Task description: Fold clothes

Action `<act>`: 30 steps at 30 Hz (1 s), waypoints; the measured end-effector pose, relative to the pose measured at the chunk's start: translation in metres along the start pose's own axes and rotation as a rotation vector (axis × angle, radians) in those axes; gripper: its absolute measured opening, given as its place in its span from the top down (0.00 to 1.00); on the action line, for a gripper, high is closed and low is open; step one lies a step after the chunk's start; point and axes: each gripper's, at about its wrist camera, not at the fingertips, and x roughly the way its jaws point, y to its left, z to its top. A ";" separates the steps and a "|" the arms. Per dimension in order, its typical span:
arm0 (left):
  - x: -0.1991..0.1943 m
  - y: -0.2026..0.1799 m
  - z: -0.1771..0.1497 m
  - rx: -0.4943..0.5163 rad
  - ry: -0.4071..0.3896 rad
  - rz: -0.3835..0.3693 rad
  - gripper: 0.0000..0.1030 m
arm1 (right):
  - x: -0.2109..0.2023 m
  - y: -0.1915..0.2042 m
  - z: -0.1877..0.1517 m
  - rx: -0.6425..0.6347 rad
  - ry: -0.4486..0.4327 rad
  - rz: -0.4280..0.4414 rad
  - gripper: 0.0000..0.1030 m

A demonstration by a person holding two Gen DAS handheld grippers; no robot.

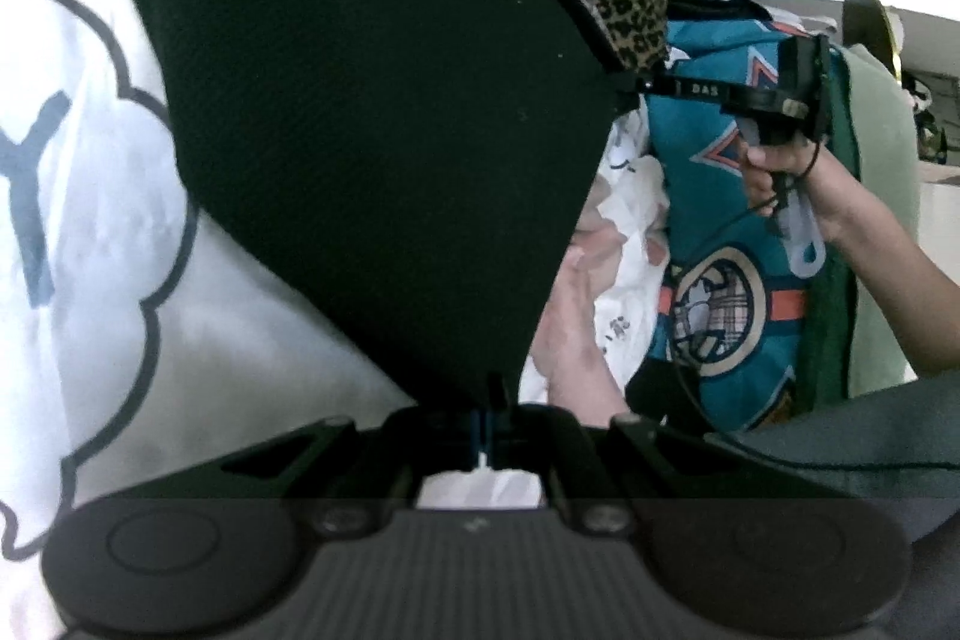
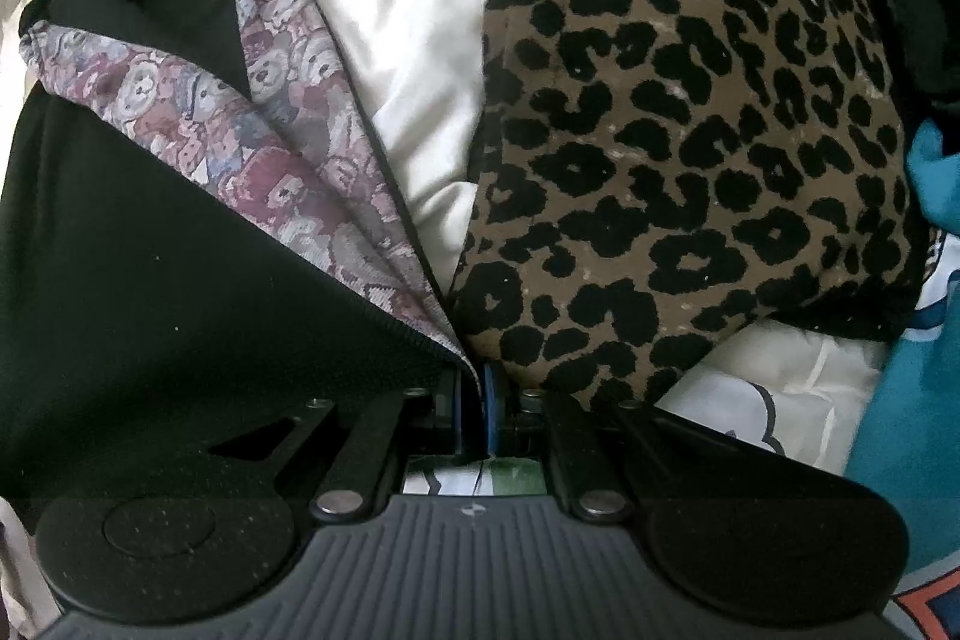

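Black garment (image 1: pixel 372 112) stretched taut, left gripper (image 1: pixel 489 415) and right gripper (image 2: pixel 477 400) each clamped on hem corner; soft, light, floppy, so corners best hold.

White sheet (image 1: pixel 252 292) with cloud print under leopard-print (image 2: pixel 690 130) and teal (image 1: pixel 720 220) garments.

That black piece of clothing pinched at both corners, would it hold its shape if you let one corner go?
Probably not. The black garment hangs as a taut sheet only between the left gripper and right gripper. Its teddy-bear lining folds softly, so it looks floppy, light, and likely to droop.
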 end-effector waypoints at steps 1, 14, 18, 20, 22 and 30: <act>0.001 0.001 0.000 0.000 0.003 0.002 0.99 | 0.000 0.001 -0.001 -0.007 0.007 0.000 0.95; 0.011 0.010 0.007 -0.050 -0.001 0.099 0.95 | 0.014 0.001 0.005 -0.022 -0.028 -0.024 0.92; -0.003 0.002 0.010 -0.041 0.022 0.155 0.93 | 0.009 -0.005 0.010 -0.008 -0.016 -0.004 0.67; -0.016 -0.004 0.013 -0.022 0.026 0.206 0.83 | 0.002 -0.009 0.013 0.002 -0.024 0.013 0.62; -0.033 -0.012 0.018 -0.002 0.022 0.261 0.81 | -0.010 -0.012 0.015 0.016 -0.065 0.014 0.61; -0.121 -0.048 0.059 0.038 -0.028 0.437 0.74 | -0.052 -0.029 0.003 0.081 -0.145 0.030 0.56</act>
